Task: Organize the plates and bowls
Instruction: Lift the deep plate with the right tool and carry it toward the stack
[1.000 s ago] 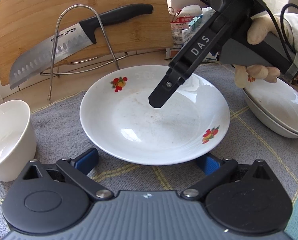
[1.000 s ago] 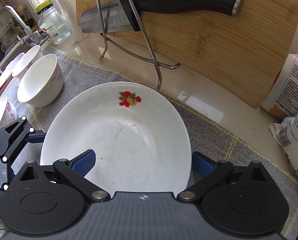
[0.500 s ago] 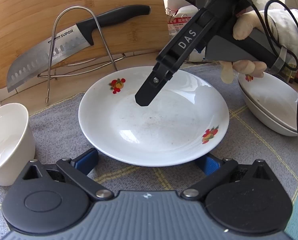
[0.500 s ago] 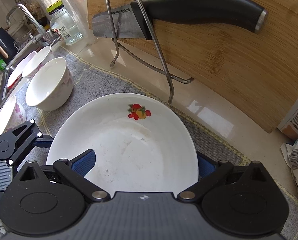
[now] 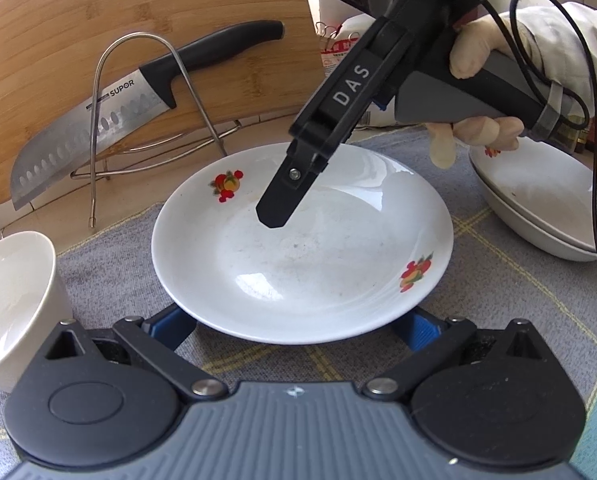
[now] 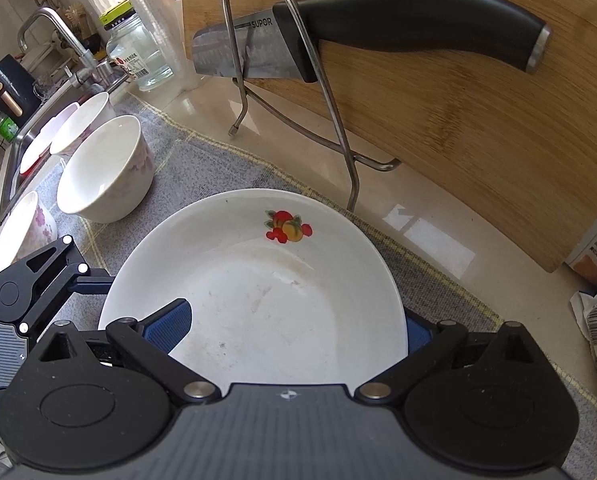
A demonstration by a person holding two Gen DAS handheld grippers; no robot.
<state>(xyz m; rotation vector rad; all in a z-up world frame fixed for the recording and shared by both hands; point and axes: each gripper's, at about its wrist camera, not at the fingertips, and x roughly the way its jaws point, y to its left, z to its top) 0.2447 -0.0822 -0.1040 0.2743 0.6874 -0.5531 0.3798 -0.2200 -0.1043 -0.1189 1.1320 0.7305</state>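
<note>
- One fruit-print plate (image 5: 302, 264) sits on the grey mat (image 5: 110, 256), right between both sets of tongs.
- Left tongs (image 5: 298, 326) are spread wide, blue pads at either side of the plate's near rim, under its edge; contact is not clear.
- Right tongs (image 6: 294, 328) are spread too, reaching in over the plate; one pad lies over the inside, the other outside the rim.
- A gloved hand (image 5: 474, 92) grips the right tool's handle.
- Two more plates, stacked (image 5: 538, 208), sit well to the right.
- The right camera counts three bowls: one big white one (image 6: 102, 172), a flowered one (image 6: 22, 228) nearer, another (image 6: 82, 120) behind.
- On the tabletop (image 6: 418, 216) behind: one knife (image 5: 138, 104) on one wire stand (image 5: 98, 120), against one cutting board (image 5: 98, 32).
</note>
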